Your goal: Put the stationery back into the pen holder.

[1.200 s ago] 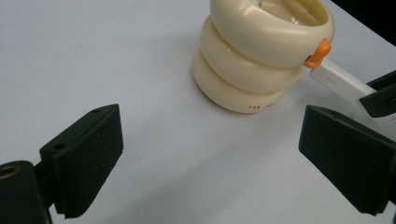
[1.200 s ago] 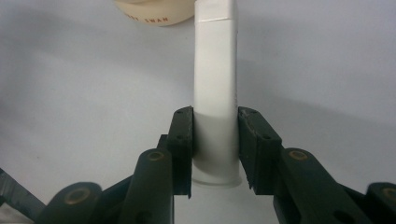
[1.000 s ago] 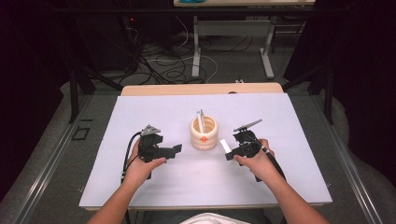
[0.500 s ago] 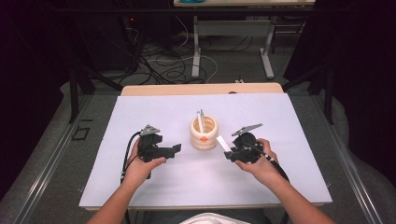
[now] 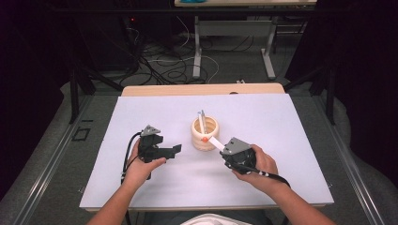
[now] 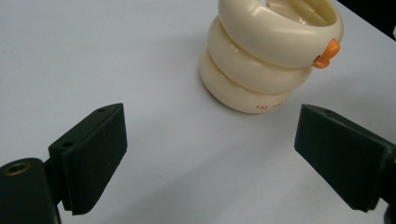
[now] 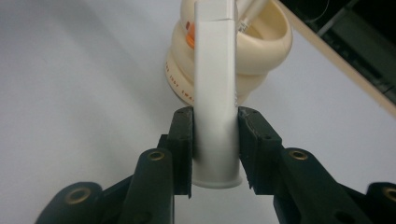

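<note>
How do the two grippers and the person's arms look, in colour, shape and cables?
Both the left gripper and the right gripper are black, each topped by a grey three-cornered plate and trailing a black cable. Their jaws are flat black blocks with ribbed pads and small screw holes. The forearms are bare, with no sleeves or gloves.

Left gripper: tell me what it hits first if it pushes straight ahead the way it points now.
Probably the cream ringed holder. The left gripper stands open on the white table, with bare surface ahead of its jaws; the holder sits beyond, slightly toward the right jaw. How far off it is cannot be judged.
</note>
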Motion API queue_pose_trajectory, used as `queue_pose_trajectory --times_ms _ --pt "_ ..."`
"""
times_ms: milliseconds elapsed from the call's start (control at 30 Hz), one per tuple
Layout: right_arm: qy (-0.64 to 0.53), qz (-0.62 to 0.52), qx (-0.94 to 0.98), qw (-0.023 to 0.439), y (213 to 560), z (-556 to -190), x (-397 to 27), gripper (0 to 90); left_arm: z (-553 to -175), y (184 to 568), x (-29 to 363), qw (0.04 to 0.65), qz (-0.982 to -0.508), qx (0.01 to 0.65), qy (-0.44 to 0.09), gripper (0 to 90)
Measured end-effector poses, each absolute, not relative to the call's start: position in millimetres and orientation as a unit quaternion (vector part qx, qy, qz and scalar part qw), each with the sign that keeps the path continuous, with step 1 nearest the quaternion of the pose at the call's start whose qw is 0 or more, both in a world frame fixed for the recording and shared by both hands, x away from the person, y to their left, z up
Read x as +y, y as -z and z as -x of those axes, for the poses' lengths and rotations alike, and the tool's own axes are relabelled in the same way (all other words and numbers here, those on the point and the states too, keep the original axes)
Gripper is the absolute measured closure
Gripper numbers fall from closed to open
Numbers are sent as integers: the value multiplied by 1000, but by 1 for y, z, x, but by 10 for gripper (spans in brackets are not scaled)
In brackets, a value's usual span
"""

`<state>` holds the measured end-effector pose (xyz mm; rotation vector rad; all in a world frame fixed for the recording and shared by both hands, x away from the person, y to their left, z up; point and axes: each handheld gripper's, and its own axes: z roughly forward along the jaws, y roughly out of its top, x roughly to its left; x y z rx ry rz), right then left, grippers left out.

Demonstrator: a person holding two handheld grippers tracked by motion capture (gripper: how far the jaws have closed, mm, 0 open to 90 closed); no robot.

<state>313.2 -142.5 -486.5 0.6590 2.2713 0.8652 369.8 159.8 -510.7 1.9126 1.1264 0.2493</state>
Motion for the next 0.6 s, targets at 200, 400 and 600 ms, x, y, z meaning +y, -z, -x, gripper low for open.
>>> queue_pose_trajectory --times_ms 200,400,600 --pt "-308 -175 850 390 490 -304 -131 674 -370 509 162 443 -765 457 -103 122" --pt "-274 -113 845 445 495 -299 -124 674 -370 509 163 441 -765 458 -102 144" --pt "-241 -47 828 505 500 -294 -118 674 -371 508 165 441 -767 454 -100 149"
